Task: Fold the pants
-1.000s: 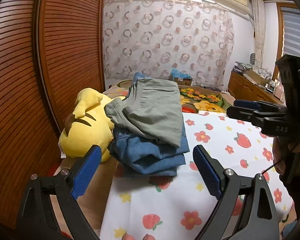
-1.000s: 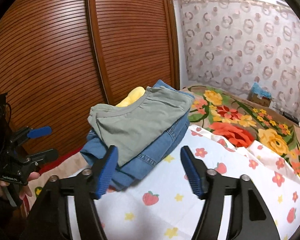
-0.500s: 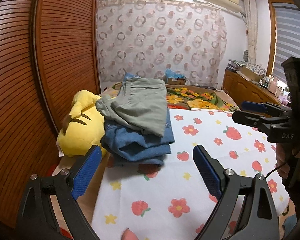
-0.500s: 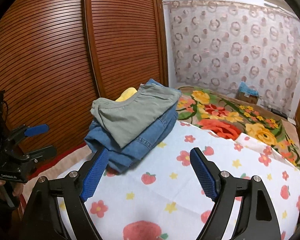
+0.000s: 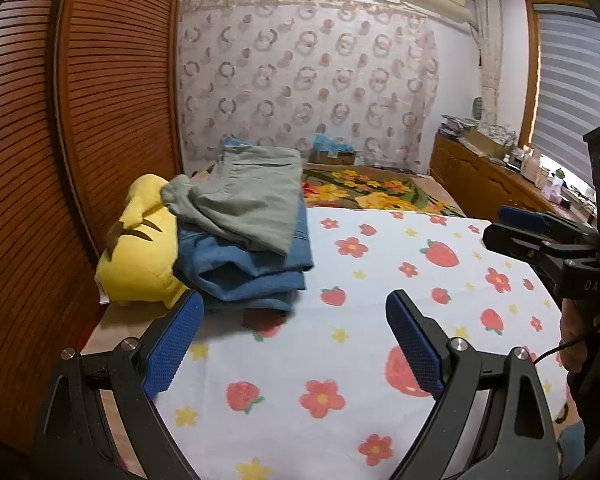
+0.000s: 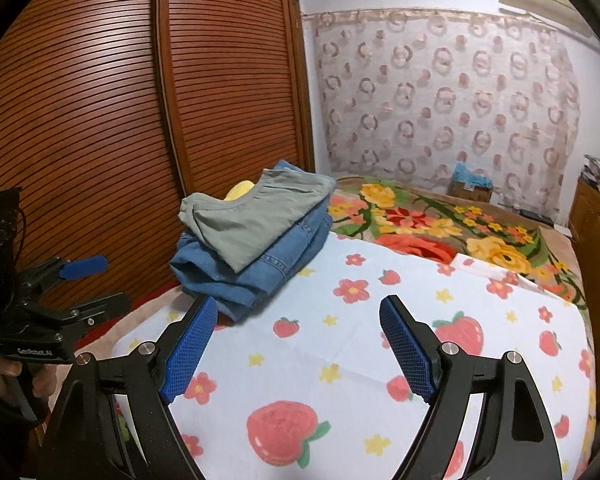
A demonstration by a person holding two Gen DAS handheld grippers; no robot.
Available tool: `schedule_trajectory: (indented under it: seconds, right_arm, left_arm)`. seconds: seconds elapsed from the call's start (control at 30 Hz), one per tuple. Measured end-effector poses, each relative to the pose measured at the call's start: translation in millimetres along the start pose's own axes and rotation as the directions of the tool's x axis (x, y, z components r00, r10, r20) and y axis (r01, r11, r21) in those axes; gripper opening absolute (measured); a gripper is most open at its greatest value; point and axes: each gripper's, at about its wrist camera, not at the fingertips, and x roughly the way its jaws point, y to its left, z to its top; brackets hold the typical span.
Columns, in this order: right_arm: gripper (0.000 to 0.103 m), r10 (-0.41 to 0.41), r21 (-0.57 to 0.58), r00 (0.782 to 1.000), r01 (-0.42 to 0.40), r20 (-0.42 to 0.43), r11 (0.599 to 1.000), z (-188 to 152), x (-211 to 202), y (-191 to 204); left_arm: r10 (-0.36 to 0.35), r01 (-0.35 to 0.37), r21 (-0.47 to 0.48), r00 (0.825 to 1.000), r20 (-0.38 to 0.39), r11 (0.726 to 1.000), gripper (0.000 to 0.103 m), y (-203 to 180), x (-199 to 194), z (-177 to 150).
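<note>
Both grippers, left gripper (image 5: 294, 338) and right gripper (image 6: 298, 346), gape wide and empty near folded grey-green pants (image 6: 256, 220) stacked on blue denim jeans (image 6: 256, 276); a careless nudge could topple the lopsided stack.

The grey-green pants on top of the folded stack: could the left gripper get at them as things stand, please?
Probably yes: the left gripper is open and empty, the grey-green pants lie uncovered atop the blue jeans, and only bare strawberry-print sheet lies between.

light: dim, even indoor | window (image 5: 576, 72) glare | fisheye edges dark, bent | slight blur
</note>
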Motion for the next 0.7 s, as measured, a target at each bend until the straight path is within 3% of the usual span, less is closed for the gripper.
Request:
schedule_trajectory:
  seconds: [0.7]
  right_arm:
    - [0.085,-0.116,0.074,0.993,0.113,0.034,0.991,-42,-75,21]
  left_arm:
    - [-0.063,0.064,0.021,0.998,-0.014,0.998,0.093,-44,-17,-21]
